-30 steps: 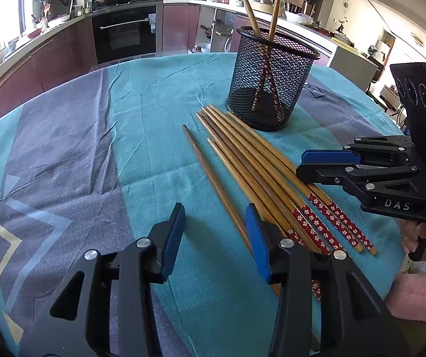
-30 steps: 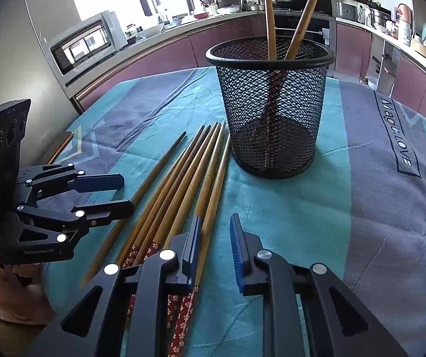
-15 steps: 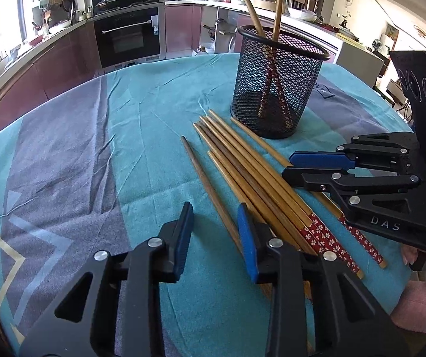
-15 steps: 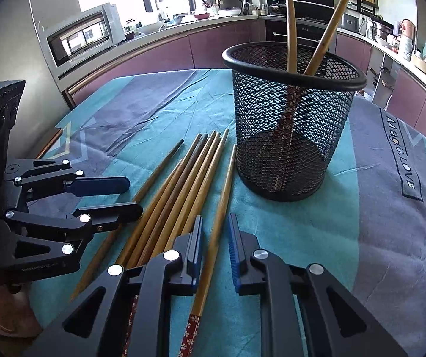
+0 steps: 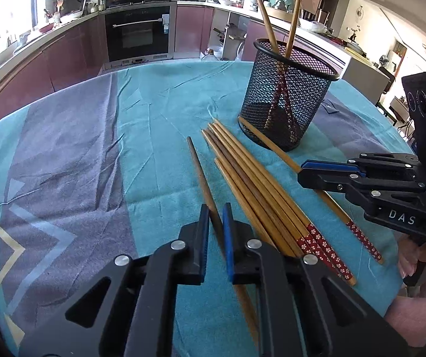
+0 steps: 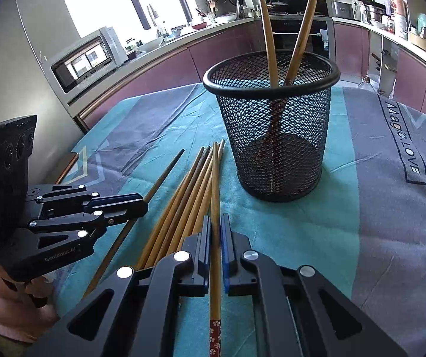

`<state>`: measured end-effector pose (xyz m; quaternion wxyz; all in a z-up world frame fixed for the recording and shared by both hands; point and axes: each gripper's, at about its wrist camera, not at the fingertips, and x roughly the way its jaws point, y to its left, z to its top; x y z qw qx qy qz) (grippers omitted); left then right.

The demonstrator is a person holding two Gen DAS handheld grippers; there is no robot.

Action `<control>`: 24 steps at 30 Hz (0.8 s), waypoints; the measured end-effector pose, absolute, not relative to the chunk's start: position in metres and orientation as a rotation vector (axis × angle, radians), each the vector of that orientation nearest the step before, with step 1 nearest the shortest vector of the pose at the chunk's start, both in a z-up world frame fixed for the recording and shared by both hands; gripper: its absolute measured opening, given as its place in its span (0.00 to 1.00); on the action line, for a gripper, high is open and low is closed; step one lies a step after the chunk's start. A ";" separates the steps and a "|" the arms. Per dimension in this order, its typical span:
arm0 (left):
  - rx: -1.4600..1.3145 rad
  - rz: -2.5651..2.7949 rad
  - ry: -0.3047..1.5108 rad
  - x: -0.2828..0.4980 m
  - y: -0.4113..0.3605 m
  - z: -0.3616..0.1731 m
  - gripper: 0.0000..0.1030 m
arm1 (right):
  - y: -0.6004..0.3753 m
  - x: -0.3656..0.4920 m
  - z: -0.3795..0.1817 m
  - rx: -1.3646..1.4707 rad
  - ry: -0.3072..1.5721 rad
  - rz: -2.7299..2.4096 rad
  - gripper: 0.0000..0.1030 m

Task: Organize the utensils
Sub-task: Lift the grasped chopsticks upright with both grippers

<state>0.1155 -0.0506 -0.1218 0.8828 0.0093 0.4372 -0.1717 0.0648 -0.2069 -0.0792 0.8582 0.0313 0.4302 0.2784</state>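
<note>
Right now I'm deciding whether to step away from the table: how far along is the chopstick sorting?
Early. Two chopsticks stand in the mesh cup. In hand: the left gripper is shut on the lone dark chopstick, and the right gripper is shut on a light chopstick, both still low over the tablecloth. Left: the bundle of chopsticks lying beside the cup.

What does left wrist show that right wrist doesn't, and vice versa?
Left wrist only: the left tool shut on the lone dark chopstick, and the patterned red ends of the chopstick bundle.
Right wrist only: the right tool shut on a light chopstick, the microwave on the counter, and the "Magic LOVE" print on the cloth.
Both: the mesh cup holding two chopsticks, the teal cloth, and the opposite tool from the side.
</note>
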 end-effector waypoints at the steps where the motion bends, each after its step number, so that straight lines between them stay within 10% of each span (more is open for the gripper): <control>1: 0.015 -0.360 0.907 0.114 -0.050 -0.120 0.09 | -0.208 0.064 -0.077 0.072 0.899 0.591 0.05; 24: -0.077 -0.506 0.666 0.077 -0.023 -0.017 0.05 | -0.244 0.039 -0.011 0.189 0.682 0.666 0.05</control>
